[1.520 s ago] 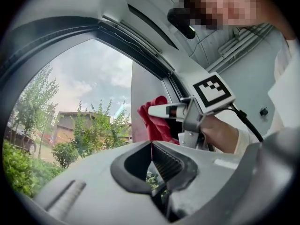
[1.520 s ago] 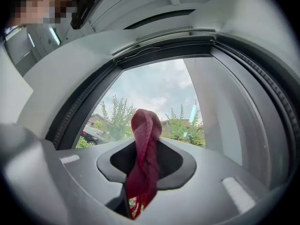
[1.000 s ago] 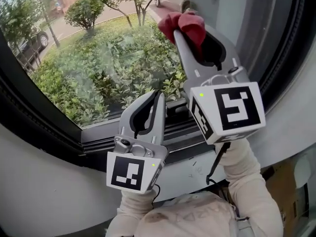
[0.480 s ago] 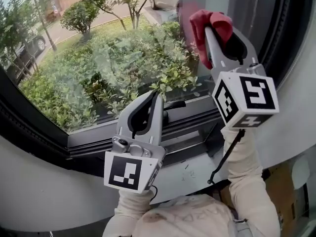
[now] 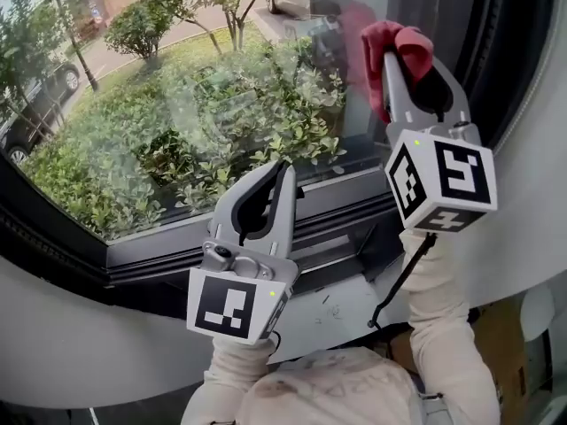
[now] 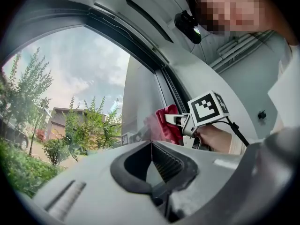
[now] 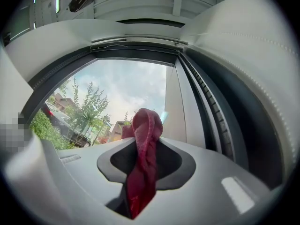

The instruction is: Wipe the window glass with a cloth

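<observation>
Head view: pinched a bunched red fabric cloth [image 5: 376, 42] in the right gripper [image 5: 390, 60], high against the clear window glass [image 5: 177, 113]. Held the left gripper [image 5: 283, 170] low, jaws pressed together, empty. Risked jaw tips scraping glass if the wad slipped.

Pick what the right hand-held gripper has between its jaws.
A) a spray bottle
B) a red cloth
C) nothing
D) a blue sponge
B: in the right gripper view, the right hand-held gripper has its jaws closed on a red cloth, which bulges out past the tips and hangs down between them.
</observation>
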Action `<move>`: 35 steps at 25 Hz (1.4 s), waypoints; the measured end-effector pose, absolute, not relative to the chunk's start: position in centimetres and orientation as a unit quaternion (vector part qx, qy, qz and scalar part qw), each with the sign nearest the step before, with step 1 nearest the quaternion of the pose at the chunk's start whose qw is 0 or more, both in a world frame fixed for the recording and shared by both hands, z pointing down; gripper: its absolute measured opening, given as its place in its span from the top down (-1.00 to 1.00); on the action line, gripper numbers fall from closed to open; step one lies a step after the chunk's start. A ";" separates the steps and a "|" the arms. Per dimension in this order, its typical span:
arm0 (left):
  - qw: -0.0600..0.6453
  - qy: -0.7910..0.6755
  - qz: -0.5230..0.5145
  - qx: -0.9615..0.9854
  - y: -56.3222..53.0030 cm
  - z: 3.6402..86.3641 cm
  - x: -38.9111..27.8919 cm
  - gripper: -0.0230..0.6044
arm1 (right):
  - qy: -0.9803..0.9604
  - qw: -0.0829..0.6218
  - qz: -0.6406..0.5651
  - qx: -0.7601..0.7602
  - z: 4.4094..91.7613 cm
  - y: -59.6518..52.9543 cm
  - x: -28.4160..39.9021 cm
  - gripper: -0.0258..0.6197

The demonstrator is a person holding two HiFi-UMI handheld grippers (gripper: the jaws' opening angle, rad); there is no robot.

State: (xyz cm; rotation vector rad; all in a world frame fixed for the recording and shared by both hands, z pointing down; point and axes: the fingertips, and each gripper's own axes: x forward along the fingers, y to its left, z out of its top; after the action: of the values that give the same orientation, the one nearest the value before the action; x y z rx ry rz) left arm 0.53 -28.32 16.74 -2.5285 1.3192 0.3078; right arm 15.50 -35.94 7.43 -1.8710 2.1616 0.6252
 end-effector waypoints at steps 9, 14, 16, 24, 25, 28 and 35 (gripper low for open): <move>0.139 0.461 0.096 -0.871 -28.0 16.7 0.1 0.93 | 0.745 0.121 0.172 -0.633 11.2 -35.8 15.0 0.54; 0.137 0.468 0.095 -0.868 -27.6 16.9 -1.8 0.93 | 0.749 0.125 0.174 -0.627 10.9 -35.1 11.9 0.55; 0.137 0.471 0.095 -0.866 -27.4 17.0 -3.0 0.93 | 0.755 0.128 0.174 -0.620 11.0 -34.7 9.9 0.55; 0.136 0.485 0.099 -0.858 -26.1 16.8 -8.9 0.93 | 0.772 0.139 0.178 -0.594 10.6 -33.1 1.8 0.56; 0.136 0.487 0.099 -0.857 -26.0 16.8 -9.7 0.93 | 0.773 0.139 0.180 -0.591 10.5 -32.9 0.7 0.56; 0.134 0.493 0.102 -0.854 -25.5 16.8 -12.0 0.92 | 0.780 0.141 0.185 -0.581 10.4 -32.3 -2.5 0.56; 0.134 0.501 0.106 -0.849 -24.3 16.4 -14.9 0.93 | 0.801 0.122 0.204 -0.550 9.7 -31.2 -8.1 0.55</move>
State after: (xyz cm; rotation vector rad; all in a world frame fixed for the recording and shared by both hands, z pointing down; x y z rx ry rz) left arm -14.94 -24.25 16.39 -2.4603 1.4520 0.3061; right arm -8.06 -31.20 9.65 -1.6037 2.3368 0.5961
